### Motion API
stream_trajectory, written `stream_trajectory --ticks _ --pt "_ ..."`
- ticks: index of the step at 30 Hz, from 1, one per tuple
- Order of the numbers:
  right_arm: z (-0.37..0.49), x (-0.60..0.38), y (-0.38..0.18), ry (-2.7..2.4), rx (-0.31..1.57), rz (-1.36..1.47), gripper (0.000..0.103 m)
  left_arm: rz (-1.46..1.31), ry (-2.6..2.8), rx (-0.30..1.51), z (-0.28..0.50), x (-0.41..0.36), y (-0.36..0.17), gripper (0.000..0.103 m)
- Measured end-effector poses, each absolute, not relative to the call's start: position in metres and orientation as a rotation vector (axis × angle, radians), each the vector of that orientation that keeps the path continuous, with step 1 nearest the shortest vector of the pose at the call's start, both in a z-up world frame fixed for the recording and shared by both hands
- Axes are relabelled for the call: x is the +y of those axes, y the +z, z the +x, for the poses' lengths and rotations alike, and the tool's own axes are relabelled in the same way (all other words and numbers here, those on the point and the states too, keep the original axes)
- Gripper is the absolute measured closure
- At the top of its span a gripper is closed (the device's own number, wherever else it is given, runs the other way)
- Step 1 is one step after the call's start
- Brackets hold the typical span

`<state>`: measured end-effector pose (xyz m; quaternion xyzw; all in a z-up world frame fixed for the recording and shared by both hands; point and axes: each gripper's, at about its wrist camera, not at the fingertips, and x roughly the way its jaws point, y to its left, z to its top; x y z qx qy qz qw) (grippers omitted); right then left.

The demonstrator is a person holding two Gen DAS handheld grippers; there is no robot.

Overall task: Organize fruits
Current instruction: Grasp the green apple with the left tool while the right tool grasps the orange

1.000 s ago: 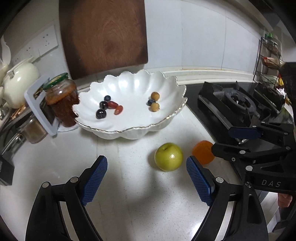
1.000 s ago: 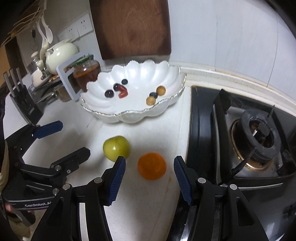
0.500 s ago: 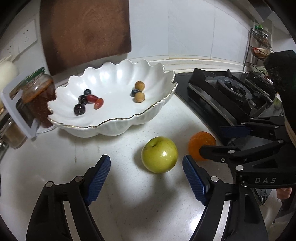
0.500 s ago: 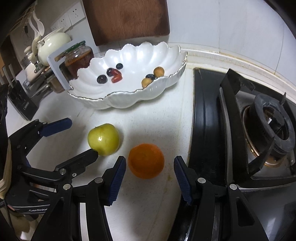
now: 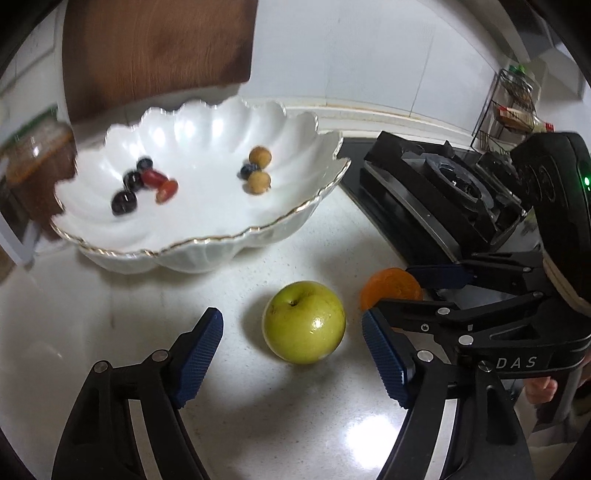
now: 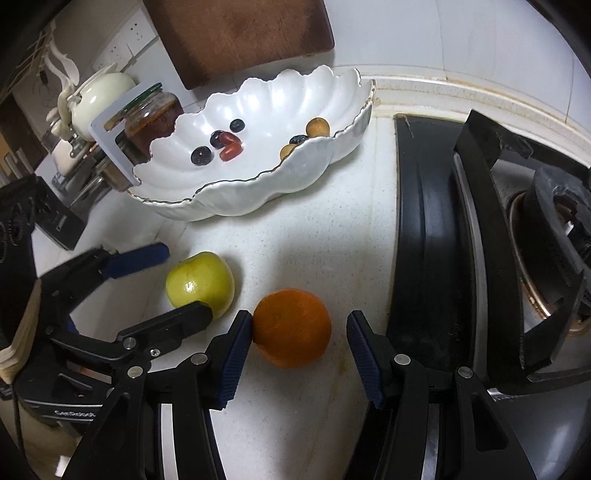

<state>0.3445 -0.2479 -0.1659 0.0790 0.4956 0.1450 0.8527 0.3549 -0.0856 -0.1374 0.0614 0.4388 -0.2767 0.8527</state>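
A green apple [image 5: 303,322] lies on the white counter between the blue pads of my left gripper [image 5: 291,321]. Its jaws are closing, with a gap still showing on both sides of the apple. Just right of it, an orange [image 6: 291,328] sits between the pads of my right gripper [image 6: 299,325]. The left pad is at the orange's skin and the right pad stands clear. Behind both fruits is a white scalloped bowl [image 6: 236,181] holding several small dark, red and tan fruits. The apple [image 6: 199,282] and left gripper [image 6: 184,282] also show in the right wrist view.
A black gas stove [image 6: 480,258] borders the orange on the right. A jar [image 6: 155,118], a white teapot [image 6: 99,96] and a knife block [image 6: 55,218] crowd the back left. A wooden cutting board [image 6: 240,33] leans on the wall behind the bowl.
Both grippers have come down and forward toward the counter. The left jaws have narrowed around the apple. The orange now sits between the right pads instead of ahead of them.
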Motion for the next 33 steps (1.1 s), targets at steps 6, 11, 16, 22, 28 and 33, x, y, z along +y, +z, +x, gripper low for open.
stream_trajectory --ticks 6,11,16,22,28,33 --pt "0.347 -0.246 -0.171 0.321 1.052 0.178 0.059 0.104 -0.594 0.965 0.36 -0.088 -0.146 0.042" --pt "0.346 -0.247 -0.171 0.305 1.045 0.184 0.06 0.109 -0.591 0.968 0.359 -0.092 -0.147 0.055" --pt "0.343 -0.25 -0.17 0.287 1.037 0.183 0.06 0.116 -0.567 0.963 0.357 -0.095 -0.147 0.055" --pt "0.335 -0.252 -0.168 0.273 1.029 0.181 0.06 0.133 -0.526 0.948 0.347 -0.095 -0.143 0.055" --pt "0.326 -0.255 -0.162 0.27 1.007 0.208 0.06 0.125 -0.47 0.924 0.332 -0.089 -0.131 0.055" --pt "0.318 -0.255 -0.149 0.262 0.973 0.208 0.06 0.112 -0.436 0.903 0.32 -0.084 -0.119 0.055"
